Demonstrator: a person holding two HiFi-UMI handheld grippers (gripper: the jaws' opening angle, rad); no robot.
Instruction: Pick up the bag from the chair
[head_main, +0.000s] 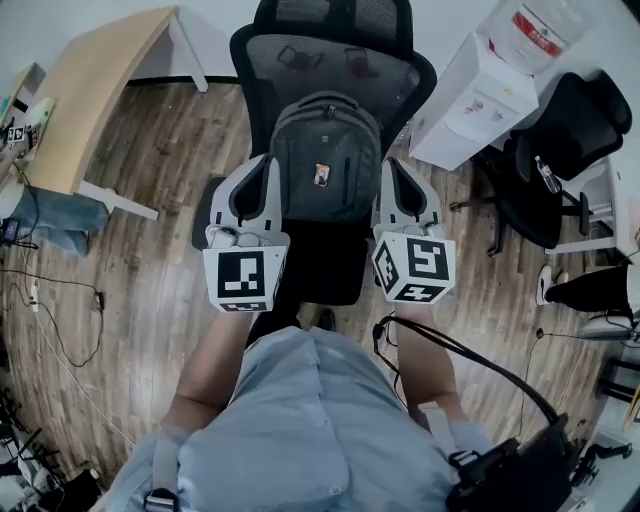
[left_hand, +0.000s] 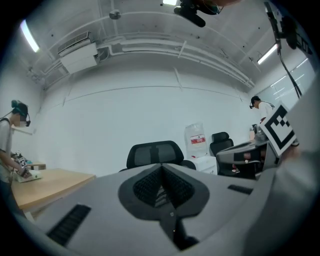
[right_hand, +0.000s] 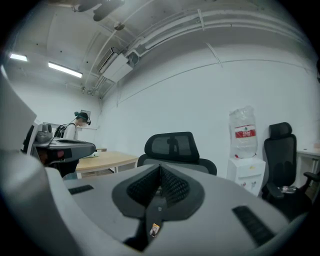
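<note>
A grey backpack (head_main: 325, 155) stands upright on the seat of a black mesh office chair (head_main: 330, 55), leaning on its backrest. My left gripper (head_main: 266, 160) sits just left of the bag and my right gripper (head_main: 389, 162) just right of it, the bag between them. In the left gripper view the jaws (left_hand: 161, 167) meet in a closed ridge, nothing pinched. In the right gripper view the jaws (right_hand: 160, 167) are also pressed together. The bag's small orange badge (right_hand: 154, 229) shows low in the slot behind them. The chair's headrest (left_hand: 154, 152) rises beyond the jaws.
A wooden desk (head_main: 100, 90) stands at the left, with cables (head_main: 50, 310) on the floor. A white water dispenser (head_main: 480, 100) and a second black chair (head_main: 560, 150) are to the right. A person (left_hand: 7, 145) stands at the desk.
</note>
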